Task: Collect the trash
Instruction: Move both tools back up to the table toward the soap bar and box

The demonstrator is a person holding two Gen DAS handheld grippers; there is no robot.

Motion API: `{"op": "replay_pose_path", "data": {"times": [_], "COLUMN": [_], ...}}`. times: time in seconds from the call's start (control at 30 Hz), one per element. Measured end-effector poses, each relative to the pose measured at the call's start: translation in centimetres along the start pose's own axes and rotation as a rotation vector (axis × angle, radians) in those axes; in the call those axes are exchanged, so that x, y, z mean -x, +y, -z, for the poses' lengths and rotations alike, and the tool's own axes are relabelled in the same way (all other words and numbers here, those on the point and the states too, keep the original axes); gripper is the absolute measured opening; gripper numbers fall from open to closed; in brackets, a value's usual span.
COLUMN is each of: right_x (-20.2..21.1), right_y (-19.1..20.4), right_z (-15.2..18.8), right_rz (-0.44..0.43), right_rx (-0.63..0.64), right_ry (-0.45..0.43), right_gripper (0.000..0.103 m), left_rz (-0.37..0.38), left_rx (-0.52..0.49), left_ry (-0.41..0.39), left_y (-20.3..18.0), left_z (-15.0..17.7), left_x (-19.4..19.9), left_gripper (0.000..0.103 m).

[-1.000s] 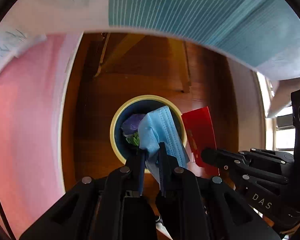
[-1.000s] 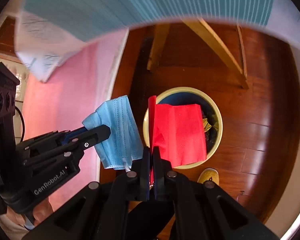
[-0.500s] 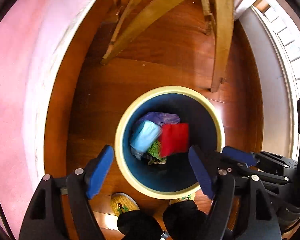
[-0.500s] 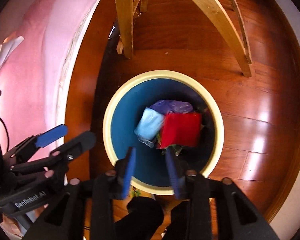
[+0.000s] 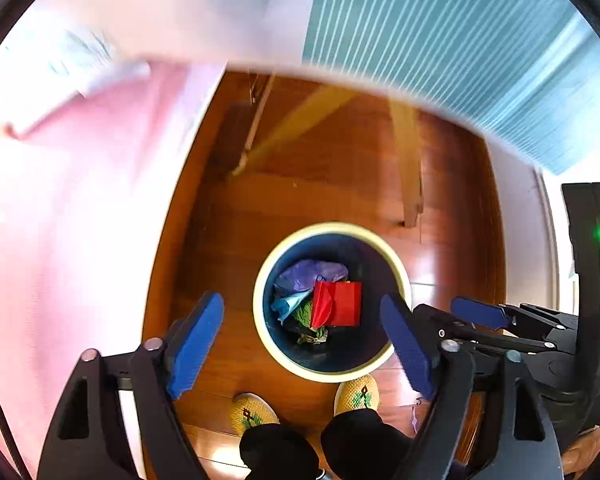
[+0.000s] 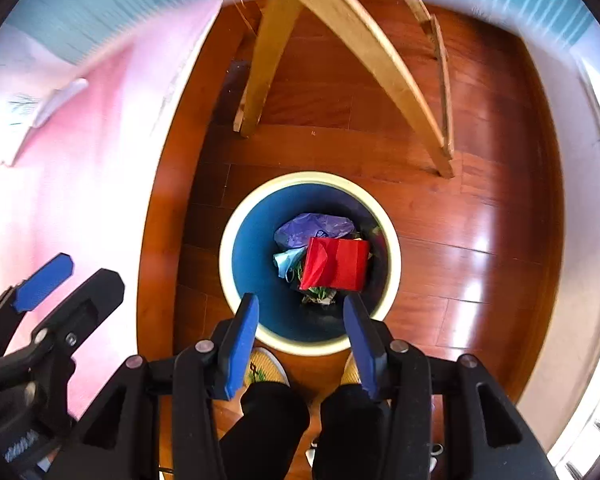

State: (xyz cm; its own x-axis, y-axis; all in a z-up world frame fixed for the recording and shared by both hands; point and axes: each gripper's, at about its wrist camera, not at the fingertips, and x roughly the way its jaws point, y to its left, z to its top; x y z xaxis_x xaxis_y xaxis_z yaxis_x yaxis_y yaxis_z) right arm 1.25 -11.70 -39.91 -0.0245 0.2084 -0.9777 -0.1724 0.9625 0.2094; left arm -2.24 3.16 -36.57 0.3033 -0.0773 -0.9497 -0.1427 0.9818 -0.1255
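Note:
A round bin with a cream rim and blue inside stands on the wooden floor below both grippers; it also shows in the right wrist view. Inside lie a red paper piece, a light blue face mask, a purple bag and green scraps. My left gripper is open and empty above the bin. My right gripper is open and empty above the bin's near rim.
Wooden table legs stand on the floor beyond the bin. A pink cloth hangs at the left. A teal striped tabletop edge is overhead. The person's yellow slippers stand just in front of the bin.
Both grippers opened and dropped the blue mask and the red paper into the bin, where they now lie. Both grippers have since risen, so the bin looks smaller.

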Motion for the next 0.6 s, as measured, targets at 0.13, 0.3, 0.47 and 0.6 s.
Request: {"op": "replay_pose_path", "data": {"times": [0.13, 0.3, 0.47, 0.6], "right_x": [5.0, 12.1, 19.2, 24.0], "right_y": [1.3, 3.2, 5.7, 7.4], "right_z": [0.5, 0.7, 0.5, -0.1], "right_rz": [0.024, 0.030, 0.036, 0.054], "right_rx": [0.005, 0.006, 0.038, 0.052], "right_ry": [-0.010, -0.040, -0.109, -0.172], "right_gripper": [0.045, 0.047, 0.055, 0.055], "left_rz": [0.007, -0.010, -0.041, -0.060], "left_rx": [0.018, 0.042, 0.026, -0.016], "left_ry": [-0.038, -0.121, -0.235, -0.315], "left_y": [0.2, 0.8, 1.0, 0.5], "left_z": [-0.9, -2.6, -4.7, -6.4], "left_x": [5.4, 13.5, 20.9, 25.6], "left_gripper": [0.083, 0.083, 0.083, 0.083]}}
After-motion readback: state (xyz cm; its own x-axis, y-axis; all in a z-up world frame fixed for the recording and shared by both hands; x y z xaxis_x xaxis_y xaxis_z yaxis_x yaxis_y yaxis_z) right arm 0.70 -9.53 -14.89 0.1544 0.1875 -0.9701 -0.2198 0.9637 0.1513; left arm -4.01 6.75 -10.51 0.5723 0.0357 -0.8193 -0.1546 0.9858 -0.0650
